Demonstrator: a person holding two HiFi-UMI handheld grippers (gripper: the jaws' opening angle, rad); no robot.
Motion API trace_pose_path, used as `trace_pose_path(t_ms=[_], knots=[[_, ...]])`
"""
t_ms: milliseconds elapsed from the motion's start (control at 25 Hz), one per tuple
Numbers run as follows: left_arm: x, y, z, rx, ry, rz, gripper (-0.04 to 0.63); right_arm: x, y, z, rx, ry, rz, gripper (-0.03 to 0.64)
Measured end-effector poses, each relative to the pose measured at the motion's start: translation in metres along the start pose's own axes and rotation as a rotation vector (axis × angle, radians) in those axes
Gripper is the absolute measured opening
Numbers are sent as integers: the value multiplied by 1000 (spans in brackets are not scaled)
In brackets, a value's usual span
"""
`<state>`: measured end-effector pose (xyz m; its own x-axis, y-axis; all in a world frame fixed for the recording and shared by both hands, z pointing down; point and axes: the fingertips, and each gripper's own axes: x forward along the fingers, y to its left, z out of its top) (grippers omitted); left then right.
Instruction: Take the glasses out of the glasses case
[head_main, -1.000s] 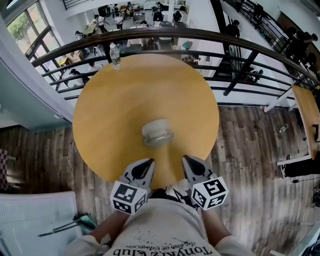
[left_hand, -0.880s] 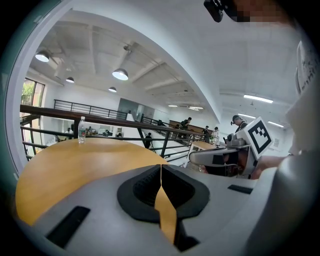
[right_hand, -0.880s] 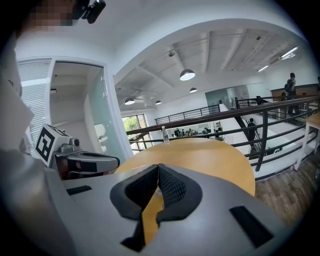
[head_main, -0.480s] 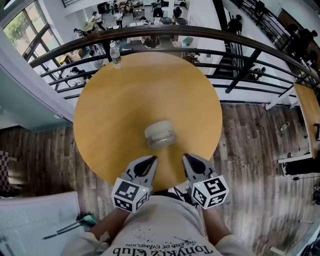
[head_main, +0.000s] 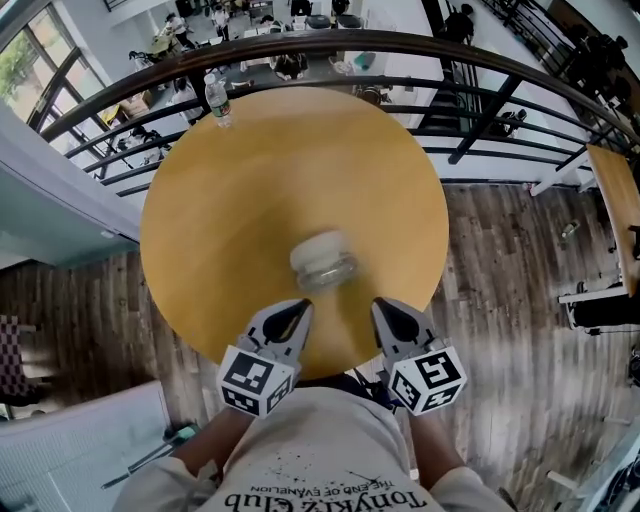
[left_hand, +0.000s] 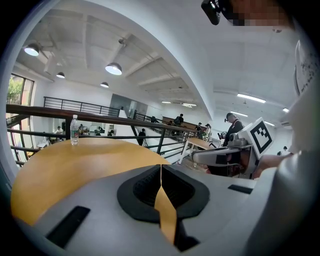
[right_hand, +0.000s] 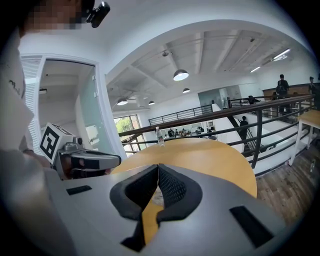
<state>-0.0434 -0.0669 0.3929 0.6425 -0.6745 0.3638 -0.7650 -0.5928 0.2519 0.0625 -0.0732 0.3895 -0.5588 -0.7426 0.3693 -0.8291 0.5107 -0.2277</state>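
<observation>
Shirt print, upside down, partly legible, "Club"

Pale glasses case (blurred) lies on the round table.

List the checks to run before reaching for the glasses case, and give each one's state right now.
1. Glasses case in view on the table, untouched by either gripper: ok.
2. Left gripper empty: ok, jaws together on nothing.
3. Right gripper empty: ok, jaws together on nothing.
4. Jaws apart, ready for a grasp: not ok, both are shut.
5. Way to the case unobstructed: ok, the water bottle stands at the far edge.
6. Case lid shut, glasses inside: cannot tell.
</observation>
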Motion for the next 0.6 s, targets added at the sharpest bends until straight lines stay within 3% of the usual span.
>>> trace_pose_path(t_ms=[480, 600], knots=[[36, 19, -23, 93, 84, -89, 26, 35, -13, -26, 13, 62, 15, 25], [43, 31, -34, 87, 113, -92, 26, 44, -15, -33, 17, 79, 17, 25]])
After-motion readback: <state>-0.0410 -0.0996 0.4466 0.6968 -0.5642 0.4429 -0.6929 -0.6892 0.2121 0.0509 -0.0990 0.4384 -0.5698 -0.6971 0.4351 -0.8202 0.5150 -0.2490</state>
